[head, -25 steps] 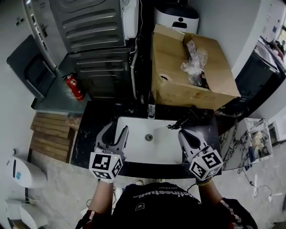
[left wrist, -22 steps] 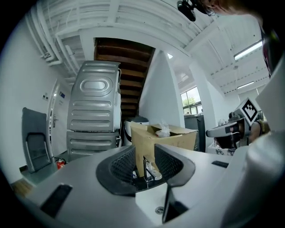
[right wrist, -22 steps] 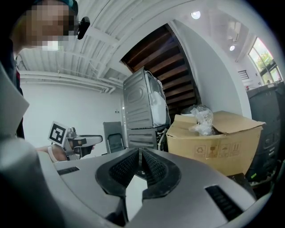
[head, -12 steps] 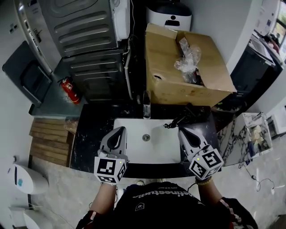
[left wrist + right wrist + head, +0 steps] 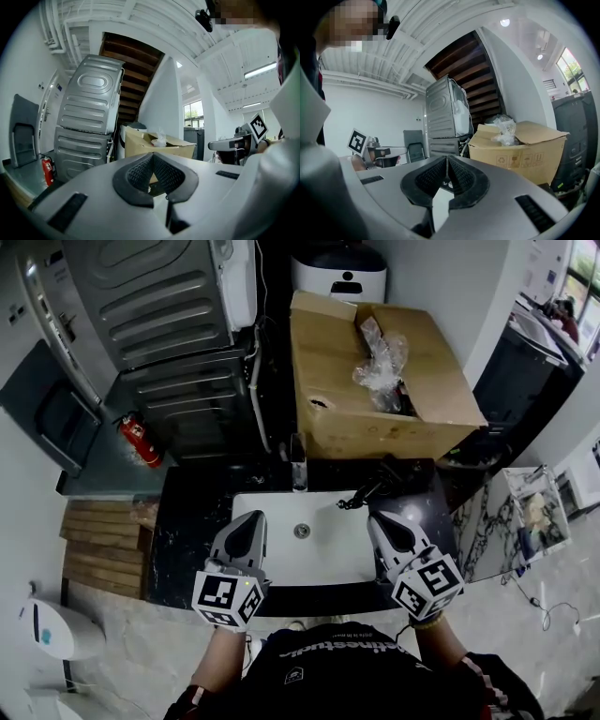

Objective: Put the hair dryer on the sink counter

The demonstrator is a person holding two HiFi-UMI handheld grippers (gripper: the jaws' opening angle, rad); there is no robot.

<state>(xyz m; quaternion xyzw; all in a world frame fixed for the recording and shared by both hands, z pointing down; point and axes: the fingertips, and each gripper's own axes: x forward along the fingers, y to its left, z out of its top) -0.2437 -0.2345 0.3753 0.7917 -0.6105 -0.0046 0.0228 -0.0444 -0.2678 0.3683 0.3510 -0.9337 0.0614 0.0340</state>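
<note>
The left gripper [image 5: 252,518] and right gripper [image 5: 379,519] are clenched, empty; the hair dryer [image 5: 386,482] looks light, stiff, slippery, so grasp its handle

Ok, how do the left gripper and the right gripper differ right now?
The left gripper is over the left rim of the white sink; the right gripper is over its right rim. The right gripper's tips lie just short of the black hair dryer on the counter; the left gripper is across the basin from it. Both are shut and empty.
</note>
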